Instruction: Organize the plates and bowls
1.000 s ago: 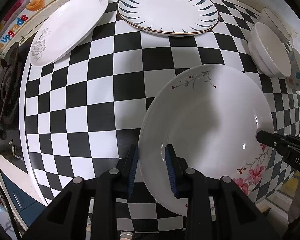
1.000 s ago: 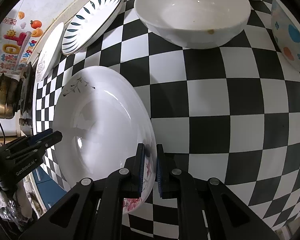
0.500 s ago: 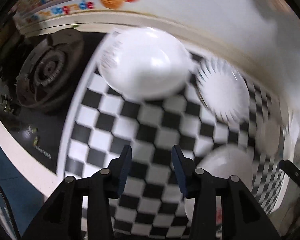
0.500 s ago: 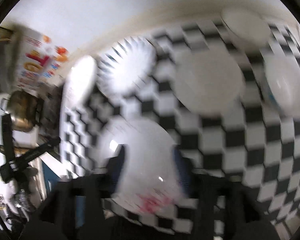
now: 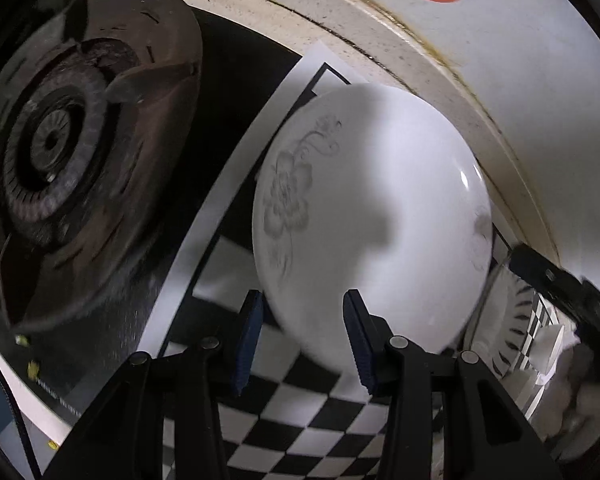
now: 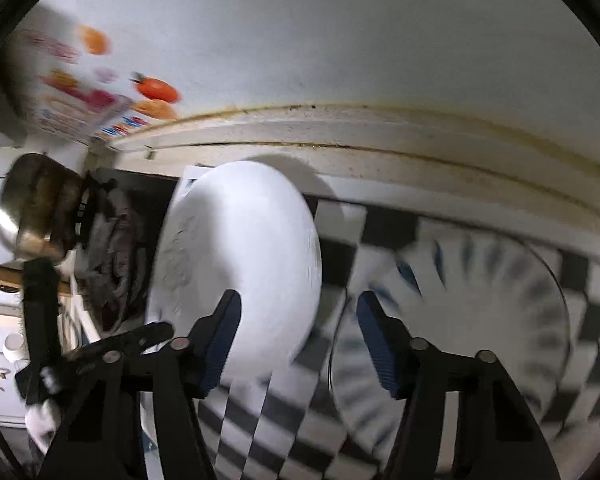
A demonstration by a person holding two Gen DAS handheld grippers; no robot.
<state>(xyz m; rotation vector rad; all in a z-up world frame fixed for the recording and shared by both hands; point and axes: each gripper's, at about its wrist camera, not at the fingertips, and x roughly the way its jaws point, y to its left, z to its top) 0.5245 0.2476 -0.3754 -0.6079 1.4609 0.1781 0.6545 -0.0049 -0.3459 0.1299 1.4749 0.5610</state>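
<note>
A white plate with a faint grey flower (image 5: 372, 208) lies at the left end of the checkered mat (image 5: 300, 432), beside the stove. My left gripper (image 5: 303, 300) hangs over its near rim, open, and the rim shows between the blue pads without being pressed. My right gripper (image 6: 299, 296) is open with its jaws closing; the right edge of the same plate (image 6: 240, 248) sits between its fingers, untouched. A plate with blue leaf marks (image 6: 480, 304) lies just to the right, blurred. The other gripper's black finger (image 5: 560, 288) shows at the right edge.
A dark gas burner (image 5: 60, 148) fills the left, close to the plate. A metal pot (image 6: 32, 208) stands on the stove. The stained back ledge (image 6: 380, 136) and white wall with fruit stickers (image 6: 156, 90) run behind the plates.
Both grippers let go of the pink-flowered plate, opened, and swept left across the mat to the grey-flowered plate by the stove. The views are still blurred from the move.
</note>
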